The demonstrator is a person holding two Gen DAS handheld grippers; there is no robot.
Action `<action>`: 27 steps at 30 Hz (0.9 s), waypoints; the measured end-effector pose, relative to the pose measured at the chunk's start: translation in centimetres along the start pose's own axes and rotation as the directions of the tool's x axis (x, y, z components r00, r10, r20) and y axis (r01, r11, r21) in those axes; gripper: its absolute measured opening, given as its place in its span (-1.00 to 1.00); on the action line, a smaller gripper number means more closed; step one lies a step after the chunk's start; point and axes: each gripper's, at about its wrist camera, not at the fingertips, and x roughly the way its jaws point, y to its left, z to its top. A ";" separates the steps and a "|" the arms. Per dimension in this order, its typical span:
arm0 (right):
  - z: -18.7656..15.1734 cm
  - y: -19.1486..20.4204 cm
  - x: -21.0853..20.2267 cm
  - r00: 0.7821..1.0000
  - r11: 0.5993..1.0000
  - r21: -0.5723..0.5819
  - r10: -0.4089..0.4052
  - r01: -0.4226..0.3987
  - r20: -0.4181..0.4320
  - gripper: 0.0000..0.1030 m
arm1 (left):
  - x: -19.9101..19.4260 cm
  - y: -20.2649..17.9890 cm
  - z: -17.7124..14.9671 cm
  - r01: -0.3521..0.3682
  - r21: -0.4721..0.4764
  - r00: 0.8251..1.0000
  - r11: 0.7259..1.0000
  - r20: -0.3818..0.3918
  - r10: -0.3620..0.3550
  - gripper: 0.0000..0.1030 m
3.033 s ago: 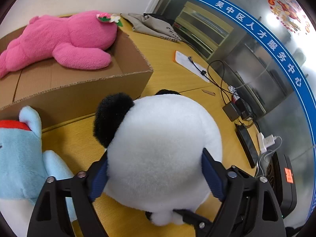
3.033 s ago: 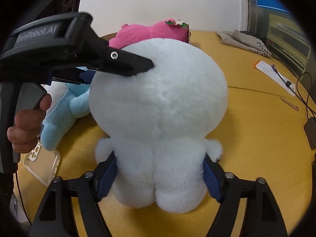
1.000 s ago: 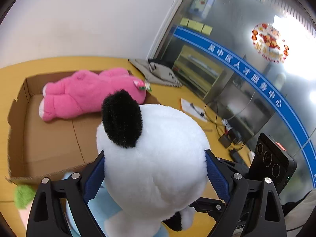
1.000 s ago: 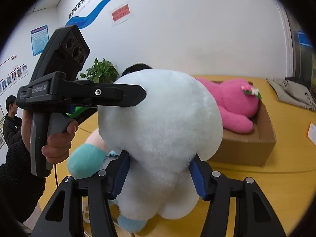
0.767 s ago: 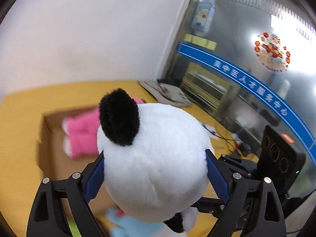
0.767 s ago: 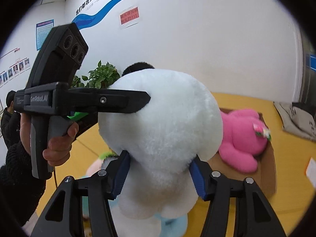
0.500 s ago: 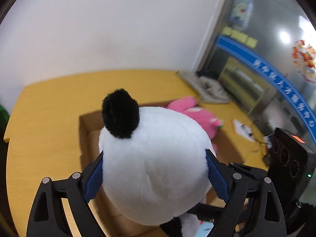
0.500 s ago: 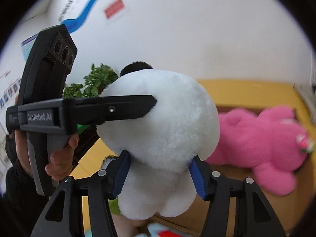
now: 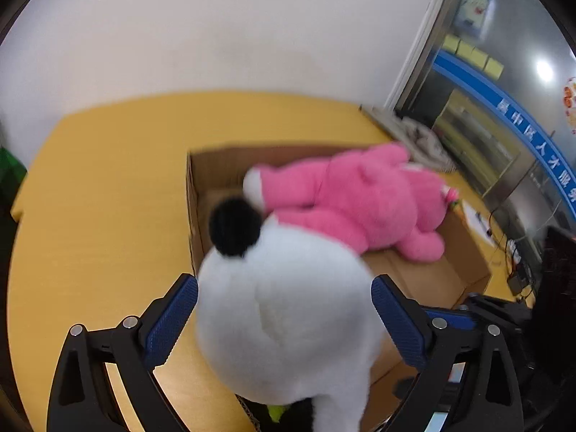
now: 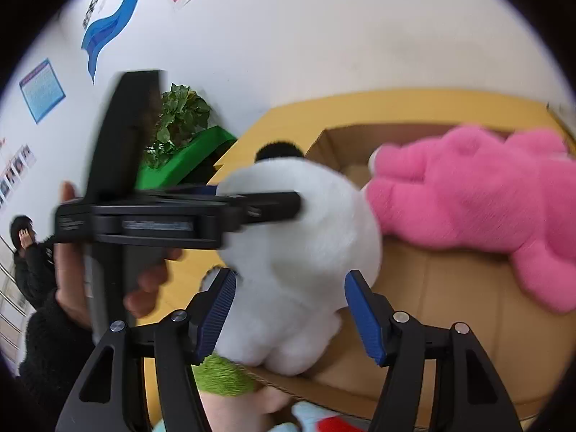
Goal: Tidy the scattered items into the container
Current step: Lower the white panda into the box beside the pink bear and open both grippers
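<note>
Three seconds ago the white panda plush (image 9: 284,324) sat on the table (image 9: 100,216) beside the cardboard box (image 10: 446,288); the left tool (image 9: 284,318) and right tool (image 10: 289,315) have since lifted it and carried it over the box's near edge, close to the pink plush (image 9: 363,198) inside.

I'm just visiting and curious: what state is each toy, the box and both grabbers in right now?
Panda plush: held above box's near edge.
Pink plush: lying inside box.
Cardboard box: open-topped.
Left gripper: shut on panda's head.
Right gripper: shut on panda's body.
</note>
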 end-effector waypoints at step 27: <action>2.3 -3.8 2.7 0.983 0.997 -0.046 0.056 -0.065 -0.178 0.11 | 2.0 -1.1 -0.2 -0.008 0.012 0.994 1.000 -0.112 0.009 0.28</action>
